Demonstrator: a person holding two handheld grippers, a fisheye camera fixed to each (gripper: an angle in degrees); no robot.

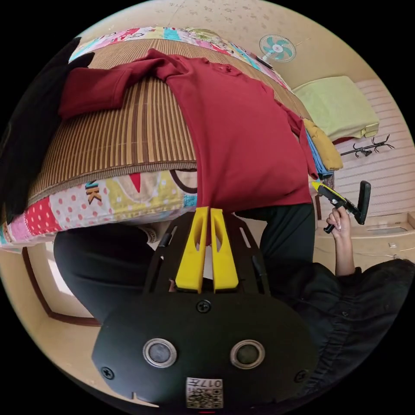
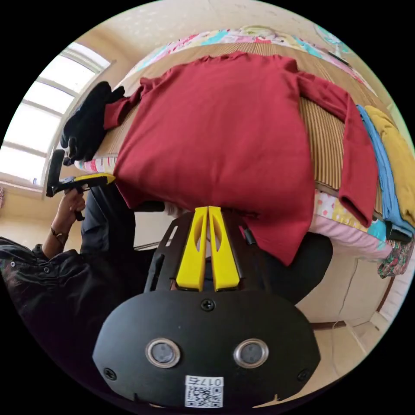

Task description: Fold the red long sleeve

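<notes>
Two tools (image 1: 210,210) (image 2: 208,208) (jaws closed), red shirt (image 1: 242,129) hem

A bright window (image 2: 39,129) lights beige walls, a wall fan (image 1: 277,47) and a mat-covered bed (image 1: 121,138).

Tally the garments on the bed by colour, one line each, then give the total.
Red: 1, the red long sleeve
Black: 1, the black garment
Blue: 1, the blue garment
Mustard yellow: 1, the yellow garment
Total: 4
</notes>
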